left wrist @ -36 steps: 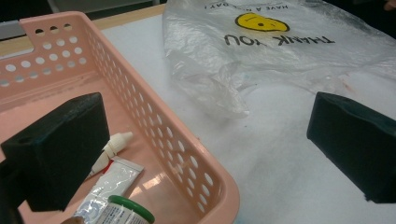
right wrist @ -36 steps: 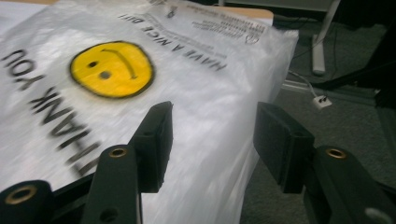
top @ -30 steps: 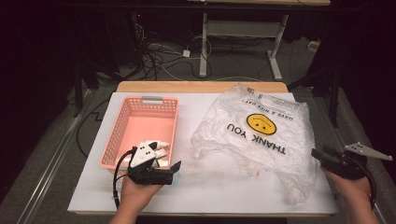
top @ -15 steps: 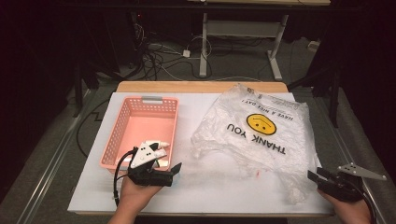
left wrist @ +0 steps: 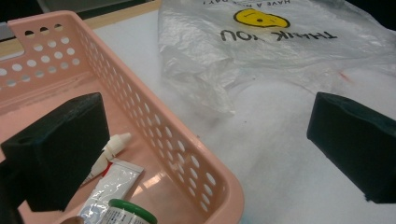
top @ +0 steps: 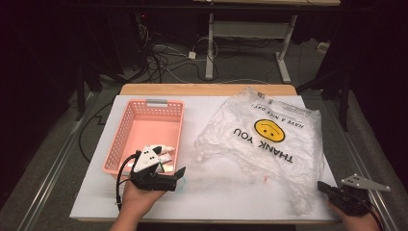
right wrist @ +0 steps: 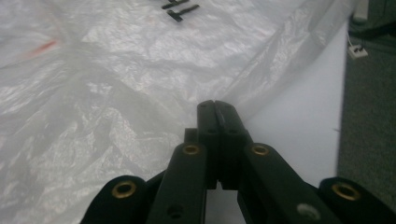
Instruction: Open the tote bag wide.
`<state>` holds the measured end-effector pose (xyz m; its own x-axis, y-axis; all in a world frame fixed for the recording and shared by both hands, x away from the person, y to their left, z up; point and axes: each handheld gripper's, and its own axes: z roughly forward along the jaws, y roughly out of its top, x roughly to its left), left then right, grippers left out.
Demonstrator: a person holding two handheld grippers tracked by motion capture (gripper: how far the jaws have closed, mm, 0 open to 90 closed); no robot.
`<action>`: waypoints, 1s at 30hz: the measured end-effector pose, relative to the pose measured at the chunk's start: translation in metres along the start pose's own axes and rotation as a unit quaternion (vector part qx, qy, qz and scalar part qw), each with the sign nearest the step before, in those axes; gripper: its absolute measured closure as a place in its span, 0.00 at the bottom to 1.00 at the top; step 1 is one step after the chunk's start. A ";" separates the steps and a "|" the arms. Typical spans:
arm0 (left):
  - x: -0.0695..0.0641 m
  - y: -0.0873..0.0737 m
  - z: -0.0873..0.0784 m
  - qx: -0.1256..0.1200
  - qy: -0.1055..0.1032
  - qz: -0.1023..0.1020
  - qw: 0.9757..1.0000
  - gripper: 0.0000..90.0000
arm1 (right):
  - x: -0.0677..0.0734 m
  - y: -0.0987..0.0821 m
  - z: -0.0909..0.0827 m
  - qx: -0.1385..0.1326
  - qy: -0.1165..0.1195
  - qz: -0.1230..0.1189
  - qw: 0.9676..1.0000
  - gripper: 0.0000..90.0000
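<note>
Nearest me, my right gripper [top: 323, 186] sits at the table's near right corner, its jaws pressed flat together with nothing visibly between them; they have just been closing. In the right gripper view their tips [right wrist: 217, 108] lie just at the near edge of the crinkled clear plastic bag with the yellow smiley face and "THANK YOU" print [top: 269, 144], though I cannot tell whether a fold of film is pinched. My left gripper [top: 179, 174] rests near the front left, jaws wide apart, one over the basket's near right corner and one over the white table [top: 231, 192]. Beside it stands the pink perforated plastic basket [top: 126, 126], holding a small white tube [left wrist: 105, 156], a foil sachet [left wrist: 114, 184] and a green-lidded jar [left wrist: 133, 215]. The bag spreads across the table's right half towards the far edge.
</note>
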<state>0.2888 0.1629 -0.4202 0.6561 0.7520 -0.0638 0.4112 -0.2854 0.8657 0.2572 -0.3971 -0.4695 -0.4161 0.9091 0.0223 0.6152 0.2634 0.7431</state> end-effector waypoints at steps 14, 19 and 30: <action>0.006 -0.007 -0.012 -0.011 0.003 -0.016 1.000 0.00 | 0.073 0.005 -0.002 -0.012 0.075 -0.083 0.994 1.00; 0.007 -0.007 -0.012 -0.012 0.002 -0.020 1.000 0.00 | 0.090 0.005 0.002 -0.010 0.113 -0.087 0.990 1.00; 0.009 -0.008 -0.014 -0.015 0.000 -0.024 1.000 0.00 | 0.120 0.003 0.005 -0.009 0.153 -0.108 0.982 0.98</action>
<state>0.2827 0.1800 -0.4211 0.6366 0.7640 -0.1054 0.4232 -0.2318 0.8759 0.2122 -0.2858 -0.4677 -0.7189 0.6925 0.0603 0.4798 0.4316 0.7639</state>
